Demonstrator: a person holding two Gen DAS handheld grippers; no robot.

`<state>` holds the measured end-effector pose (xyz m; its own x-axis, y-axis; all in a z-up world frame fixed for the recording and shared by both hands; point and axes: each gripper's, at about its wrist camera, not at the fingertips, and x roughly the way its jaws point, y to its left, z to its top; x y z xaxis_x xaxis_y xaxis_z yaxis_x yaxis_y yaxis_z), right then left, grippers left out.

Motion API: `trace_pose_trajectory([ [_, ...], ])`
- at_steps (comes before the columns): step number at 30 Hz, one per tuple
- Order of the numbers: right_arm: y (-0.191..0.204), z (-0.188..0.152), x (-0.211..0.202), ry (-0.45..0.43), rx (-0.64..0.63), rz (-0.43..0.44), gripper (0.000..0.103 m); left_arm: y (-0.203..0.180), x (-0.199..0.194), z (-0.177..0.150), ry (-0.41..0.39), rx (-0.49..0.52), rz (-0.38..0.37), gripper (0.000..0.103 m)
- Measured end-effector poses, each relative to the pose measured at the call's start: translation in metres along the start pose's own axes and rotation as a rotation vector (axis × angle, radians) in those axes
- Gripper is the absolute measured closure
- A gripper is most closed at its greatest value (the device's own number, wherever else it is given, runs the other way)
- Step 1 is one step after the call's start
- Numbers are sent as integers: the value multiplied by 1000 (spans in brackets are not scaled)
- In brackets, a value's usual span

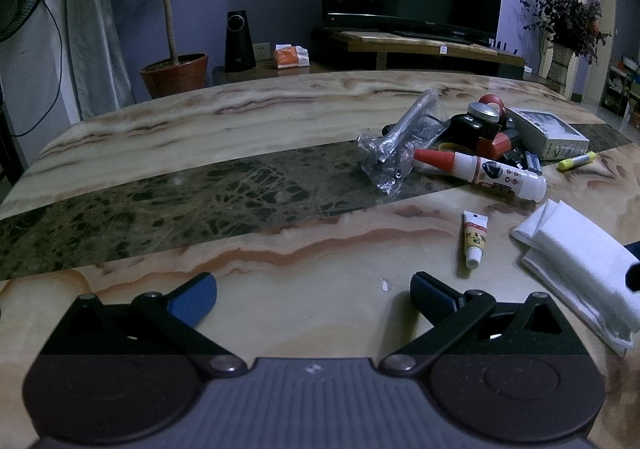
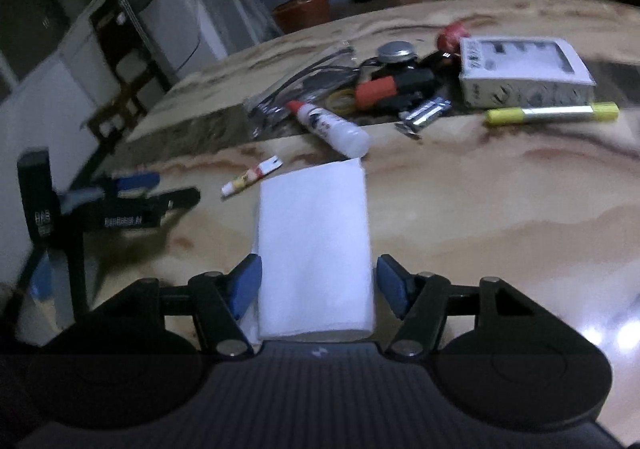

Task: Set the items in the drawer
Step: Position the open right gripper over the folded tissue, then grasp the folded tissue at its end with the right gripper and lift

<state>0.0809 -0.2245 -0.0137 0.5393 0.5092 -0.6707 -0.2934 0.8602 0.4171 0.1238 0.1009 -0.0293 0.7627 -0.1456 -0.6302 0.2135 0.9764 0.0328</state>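
Folded white tissue (image 2: 314, 245) lies on the table (image 2: 480, 209) at lower centre, between the right gripper (image 2: 318, 283) pads; a gap shows at the right pad. Left gripper (image 1: 314, 295) stands open, empty. Glue bottle (image 1: 486, 171) lies upper right.

The desk (image 1: 248, 121) is polished stone, cream marble with a darker green veined band, glossy enough to throw back light near its right edge. On it lie a folded white tissue pack (image 2: 316, 233) of soft matt paper, a crinkled clear plastic bag (image 1: 394, 145) holding shiny metal parts, a smooth white plastic glue bottle (image 1: 492, 171) with a red cap, and a printed cardboard box (image 2: 524, 71). The hand-held gripper fingers (image 2: 390, 281) carry matt blue pads on black plastic arms.
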Motion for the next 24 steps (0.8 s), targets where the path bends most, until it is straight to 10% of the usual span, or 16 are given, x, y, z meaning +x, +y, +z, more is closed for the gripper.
trace_pose_trajectory([
  [3,-9,2,-1,-10,66,14,37,0,0,0,0,0,0,0],
  [9,20,-7,7,-6,-192,-111,38,0,0,0,0,0,0,0],
  [17,23,-11,7,-16,-260,-151,87,0,0,0,0,0,0,0],
  [24,27,-15,4,-19,-278,-129,97,0,0,0,0,0,0,0],
])
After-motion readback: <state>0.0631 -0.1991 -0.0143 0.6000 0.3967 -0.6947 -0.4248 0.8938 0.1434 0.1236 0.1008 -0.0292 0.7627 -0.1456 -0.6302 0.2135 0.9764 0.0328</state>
